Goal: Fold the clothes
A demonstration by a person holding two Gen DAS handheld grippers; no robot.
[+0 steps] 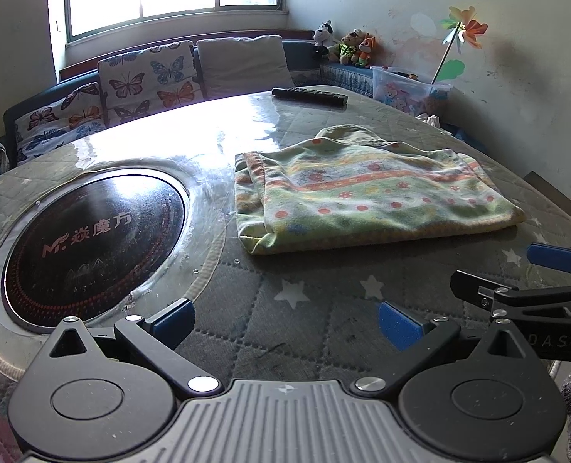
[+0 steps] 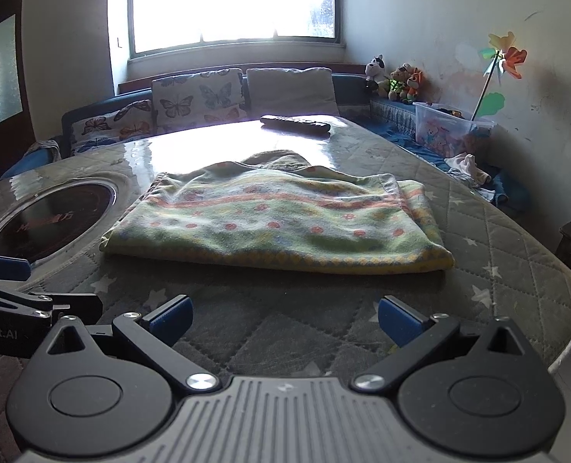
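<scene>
A green garment point(image 1: 366, 196) with orange flower bands lies folded flat on the quilted table cover point(image 1: 285, 347); the right wrist view shows the same garment point(image 2: 277, 223) straight ahead. My left gripper point(image 1: 285, 324) is open near the table's front edge, short of the garment and to its left, with nothing between its blue pads point(image 1: 175, 318). My right gripper point(image 2: 283, 320) is open too, just in front of the garment's near edge, holding nothing. In the left wrist view the right gripper point(image 1: 524, 289) shows at the right edge; in the right wrist view the left gripper point(image 2: 27, 289) shows at the left edge.
A round black cooktop point(image 1: 92, 239) is set into the table left of the garment. A black remote control point(image 1: 308, 96) lies at the far edge. Butterfly cushions point(image 1: 146, 77), plush toys point(image 1: 347, 46) and a plastic box point(image 1: 408, 90) sit on the bench behind.
</scene>
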